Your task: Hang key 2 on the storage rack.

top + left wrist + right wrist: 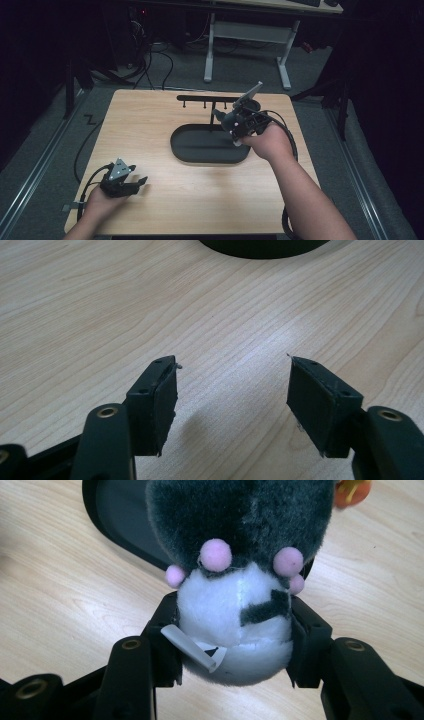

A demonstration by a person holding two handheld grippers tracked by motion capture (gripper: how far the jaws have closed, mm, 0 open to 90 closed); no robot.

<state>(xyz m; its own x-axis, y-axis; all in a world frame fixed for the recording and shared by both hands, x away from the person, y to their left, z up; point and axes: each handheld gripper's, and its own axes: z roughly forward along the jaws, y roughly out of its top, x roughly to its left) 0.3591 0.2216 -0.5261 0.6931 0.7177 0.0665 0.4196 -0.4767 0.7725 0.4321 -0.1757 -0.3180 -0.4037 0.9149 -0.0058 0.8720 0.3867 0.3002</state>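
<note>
My right gripper [226,120] is shut on a plush toy [235,580], grey fur above, white belly, small pink pompoms, with a white tag at its base. It hangs above the right end of the black oval tray [190,150]. In the right gripper view the toy sits squeezed between both pads, with the tray's edge [110,515] behind it. My left gripper [140,183] rests open near the table's front left corner; its pads [165,400] stand wide apart over bare wood, nothing between them.
A black rack with small hooks [207,101] stands behind the tray. The wooden table [150,120] has free room at left and front. A white desk frame [250,40] and cables lie on the floor beyond.
</note>
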